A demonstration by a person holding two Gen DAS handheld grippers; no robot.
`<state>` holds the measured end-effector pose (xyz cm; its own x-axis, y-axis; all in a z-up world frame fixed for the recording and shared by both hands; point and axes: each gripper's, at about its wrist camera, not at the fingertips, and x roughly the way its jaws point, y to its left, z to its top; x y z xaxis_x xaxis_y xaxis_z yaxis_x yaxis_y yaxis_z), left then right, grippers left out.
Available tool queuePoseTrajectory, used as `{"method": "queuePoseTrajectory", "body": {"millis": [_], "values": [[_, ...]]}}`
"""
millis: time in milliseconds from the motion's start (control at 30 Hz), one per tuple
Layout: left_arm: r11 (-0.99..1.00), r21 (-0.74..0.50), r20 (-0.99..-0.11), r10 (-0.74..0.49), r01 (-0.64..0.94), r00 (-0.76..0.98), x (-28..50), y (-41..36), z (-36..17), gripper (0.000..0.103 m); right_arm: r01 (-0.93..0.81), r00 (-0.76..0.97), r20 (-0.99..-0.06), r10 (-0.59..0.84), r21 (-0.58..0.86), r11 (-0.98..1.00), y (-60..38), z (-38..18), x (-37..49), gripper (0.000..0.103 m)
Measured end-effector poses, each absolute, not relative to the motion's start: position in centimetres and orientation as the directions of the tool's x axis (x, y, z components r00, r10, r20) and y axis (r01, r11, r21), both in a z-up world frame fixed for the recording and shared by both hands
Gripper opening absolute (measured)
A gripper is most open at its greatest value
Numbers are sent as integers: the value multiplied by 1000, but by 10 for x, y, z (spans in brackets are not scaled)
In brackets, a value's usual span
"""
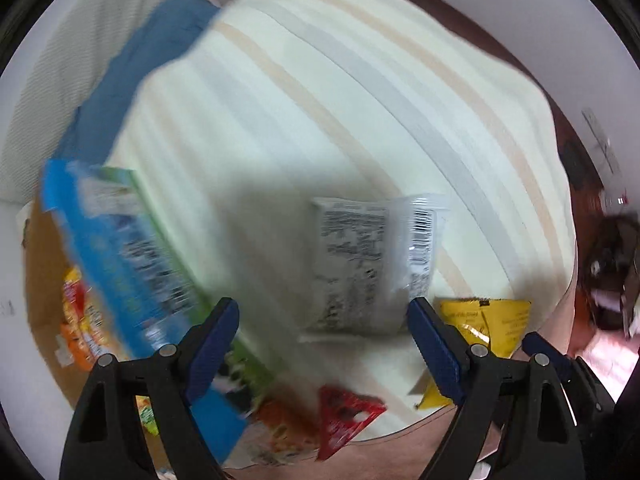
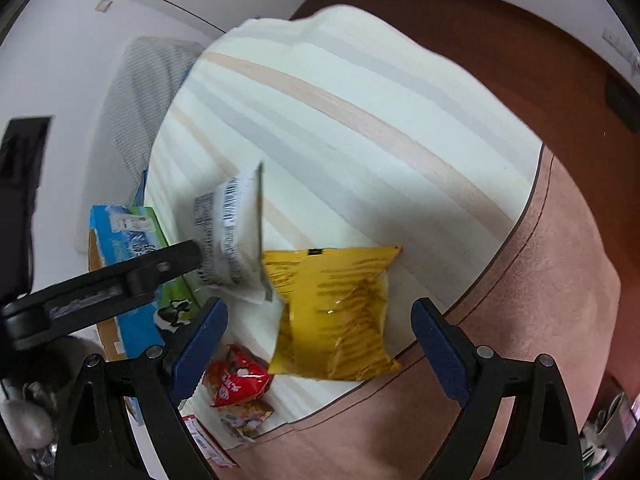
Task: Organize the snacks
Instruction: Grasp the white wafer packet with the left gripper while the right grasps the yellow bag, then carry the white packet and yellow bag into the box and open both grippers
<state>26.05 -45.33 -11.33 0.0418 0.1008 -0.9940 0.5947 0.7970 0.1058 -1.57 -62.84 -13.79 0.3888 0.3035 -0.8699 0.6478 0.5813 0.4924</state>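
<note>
My left gripper [image 1: 324,340] is open above a white snack packet [image 1: 368,264] with black print and a barcode; the view is blurred. In the right wrist view the left gripper's fingers [image 2: 176,260] touch that white packet [image 2: 232,236], which stands tilted up off the bed. My right gripper [image 2: 316,344] is open and empty over a yellow snack bag [image 2: 336,312] lying flat. A red packet [image 2: 240,380] lies near the bed's edge, also seen in the left wrist view [image 1: 344,412]. The yellow bag also shows in the left wrist view [image 1: 484,320].
The snacks lie on a cream striped bedsheet [image 2: 360,120] over a pink mattress edge [image 2: 520,320]. A blue-green box [image 2: 132,240] stands in a cardboard carton [image 1: 44,264] at the left with orange packets [image 1: 80,320]. A brown headboard [image 2: 520,40] is behind.
</note>
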Motion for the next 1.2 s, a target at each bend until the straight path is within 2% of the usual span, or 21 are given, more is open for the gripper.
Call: {"method": "queuePoseTrajectory", "body": {"millis": [233, 367, 433, 467, 567, 733, 1000, 1200], "values": [[767, 93, -990, 138, 635, -22, 265, -475, -146, 86, 645, 377, -861, 341, 508, 571, -627, -157, -9, 95], [739, 118, -988, 155, 664, 2, 261, -487, -154, 86, 646, 364, -871, 329, 491, 584, -622, -163, -3, 94], [740, 121, -990, 141, 662, 23, 261, -487, -154, 85, 645, 349, -885, 308, 465, 606, -617, -164, -1, 83], [742, 123, -990, 135, 659, 34, 260, -487, -154, 75, 643, 344, -891, 296, 453, 617, -617, -164, 0, 80], [752, 133, -990, 125, 645, 58, 257, -482, -149, 67, 633, 340, -903, 264, 427, 645, -609, -164, 0, 65], [767, 154, -988, 117, 622, 100, 247, -468, -137, 67, 617, 373, -903, 212, 412, 671, -601, -160, -6, 55], [831, 61, -995, 9, 553, 97, 232, -438, -100, 67, 587, 428, -881, 203, 442, 679, -591, -136, -17, 53], [877, -43, -982, -126, 478, 143, 218, -401, -36, 67, 517, 526, -820, 224, 518, 681, -582, -92, -26, 53]]}}
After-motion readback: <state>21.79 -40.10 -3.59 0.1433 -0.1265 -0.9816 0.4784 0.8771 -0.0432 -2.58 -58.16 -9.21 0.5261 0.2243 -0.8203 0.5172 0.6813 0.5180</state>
